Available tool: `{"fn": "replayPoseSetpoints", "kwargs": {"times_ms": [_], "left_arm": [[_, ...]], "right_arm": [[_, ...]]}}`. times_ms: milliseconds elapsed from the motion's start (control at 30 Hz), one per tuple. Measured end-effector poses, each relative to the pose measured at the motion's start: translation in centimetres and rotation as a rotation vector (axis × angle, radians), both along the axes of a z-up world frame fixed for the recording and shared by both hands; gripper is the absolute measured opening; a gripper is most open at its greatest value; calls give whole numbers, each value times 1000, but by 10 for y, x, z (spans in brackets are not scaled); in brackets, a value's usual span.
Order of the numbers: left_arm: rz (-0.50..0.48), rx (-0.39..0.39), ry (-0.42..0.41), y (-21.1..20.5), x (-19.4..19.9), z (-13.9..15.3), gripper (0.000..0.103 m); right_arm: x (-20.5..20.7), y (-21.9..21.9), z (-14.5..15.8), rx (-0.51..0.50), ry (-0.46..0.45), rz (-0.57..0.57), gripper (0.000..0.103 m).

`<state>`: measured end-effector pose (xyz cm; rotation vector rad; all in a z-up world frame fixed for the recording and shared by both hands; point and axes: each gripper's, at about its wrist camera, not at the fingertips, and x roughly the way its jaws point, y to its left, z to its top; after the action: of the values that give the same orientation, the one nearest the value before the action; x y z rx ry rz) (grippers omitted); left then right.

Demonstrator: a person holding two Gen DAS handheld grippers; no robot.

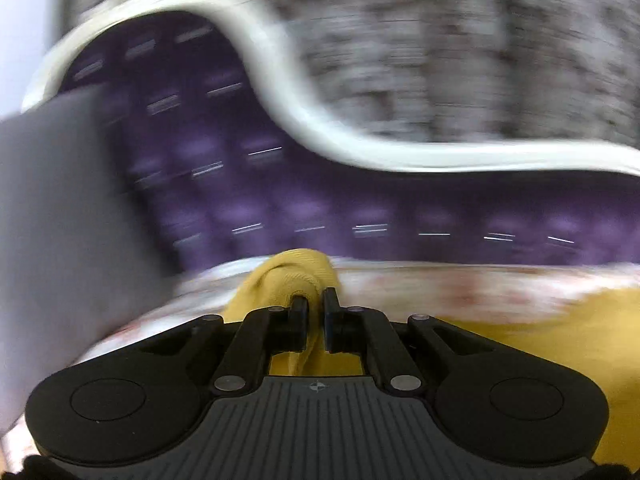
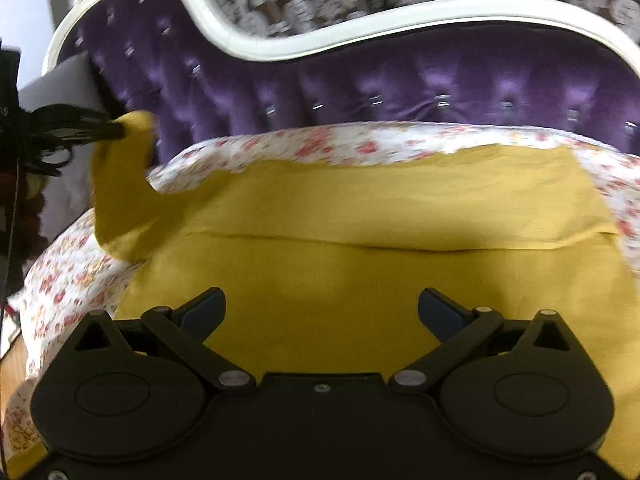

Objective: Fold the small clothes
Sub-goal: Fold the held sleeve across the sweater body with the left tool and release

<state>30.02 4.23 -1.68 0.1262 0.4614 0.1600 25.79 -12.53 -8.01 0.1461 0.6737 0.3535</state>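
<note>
A mustard-yellow garment lies spread on a floral sheet, with a fold line running across its middle. Its left sleeve is lifted off the sheet. My left gripper is shut on a bunch of that yellow cloth, which bulges up past the fingertips. In the right wrist view the left gripper shows at the far left, pinching the sleeve end. My right gripper hovers open over the near part of the garment, nothing between its fingers.
A purple tufted sofa back with a white curved frame rises behind the sheet. A grey cushion stands at the left. Patterned wallpaper fills the background. The left wrist view is motion-blurred.
</note>
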Motion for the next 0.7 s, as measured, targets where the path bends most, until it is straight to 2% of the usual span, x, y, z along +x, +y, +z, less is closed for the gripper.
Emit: {"fn": "replayPoseSetpoints", "kwargs": {"times_ms": [67, 100, 133, 167, 233, 300, 467, 567, 700], "left_arm": [[-113, 33, 13, -52, 4, -10, 10], [-166, 35, 42, -73, 7, -18, 10], [-229, 21, 108, -92, 13, -30, 16], [-268, -1, 168, -105, 18, -40, 31], [-320, -46, 248, -123, 20, -58, 50], [-338, -60, 251, -130, 10, -64, 55], [-350, -75, 197, -116, -21, -51, 72], [-316, -49, 194, -101, -43, -49, 73], [-240, -23, 236, -77, -56, -59, 73]], "right_arm": [[-4, -18, 4, -7, 2, -35, 102], [-5, -26, 5, -12, 7, -49, 102], [-7, -34, 6, -18, 16, -65, 102], [-9, -41, 6, -19, 22, -80, 102], [-12, -55, 7, -14, 33, -108, 102], [-14, -67, 7, -7, 39, -134, 102], [-9, -77, 9, 10, 39, -153, 102], [-3, -72, 15, 17, 12, -135, 102], [8, -54, 25, 5, -36, -76, 102]]}}
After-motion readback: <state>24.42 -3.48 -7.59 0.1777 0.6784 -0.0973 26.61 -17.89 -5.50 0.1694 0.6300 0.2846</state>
